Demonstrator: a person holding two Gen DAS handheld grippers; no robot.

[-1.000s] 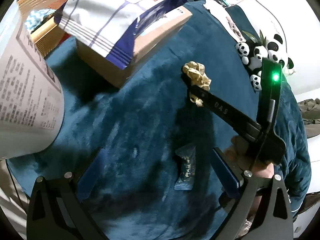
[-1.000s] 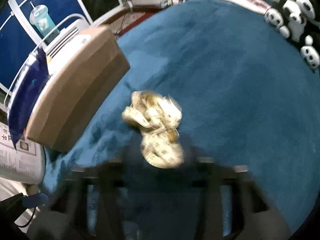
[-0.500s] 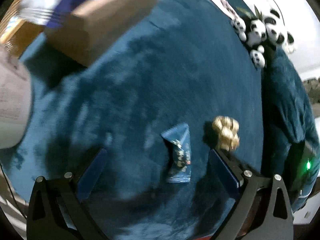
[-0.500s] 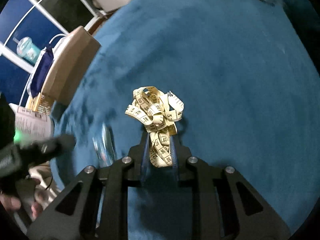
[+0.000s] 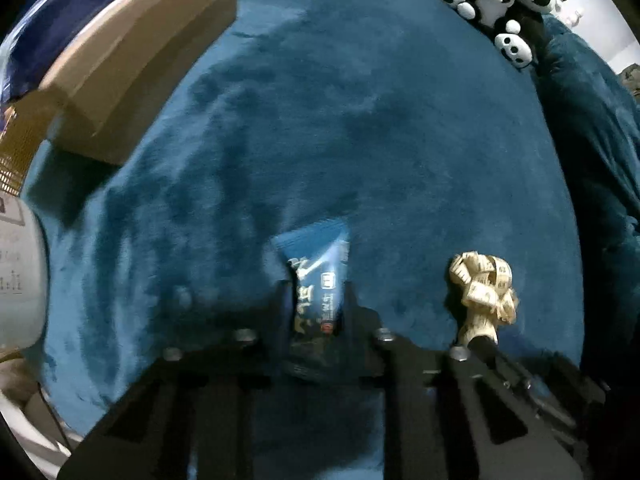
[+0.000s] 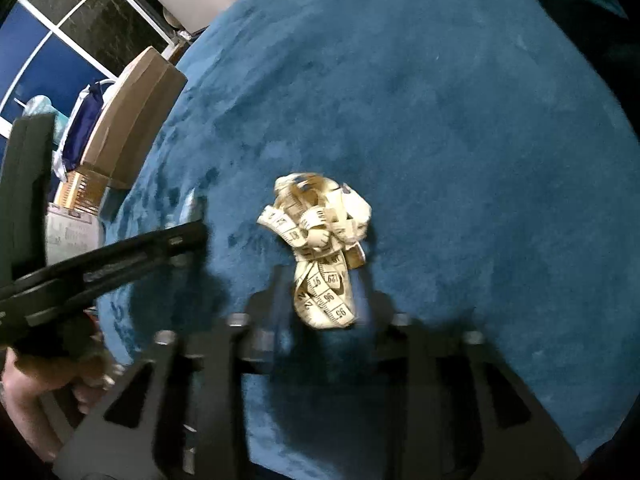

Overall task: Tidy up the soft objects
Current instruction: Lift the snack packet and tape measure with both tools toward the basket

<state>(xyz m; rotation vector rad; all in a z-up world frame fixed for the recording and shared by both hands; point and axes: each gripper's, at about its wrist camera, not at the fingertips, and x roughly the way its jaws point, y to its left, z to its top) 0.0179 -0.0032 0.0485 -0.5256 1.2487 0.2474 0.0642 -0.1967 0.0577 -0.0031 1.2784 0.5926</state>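
Blue plush covers the table [image 5: 360,128]. My left gripper [image 5: 318,304] has just clamped the blue snack packet [image 5: 316,280]; my right gripper [image 6: 324,292] has just been opening, the crumpled tape measure [image 6: 320,240] loose between its jaws. Risk: the thin wrapper slips when I lift it; the tape snags on the right jaws.

2 close, downward wrist views sharing the tape measure [image 5: 482,292]

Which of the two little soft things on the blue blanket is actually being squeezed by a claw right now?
The blue snack packet: the left gripper has just closed and pinches it. The bunched measuring tape lies between the right gripper jaws, which have just opened.
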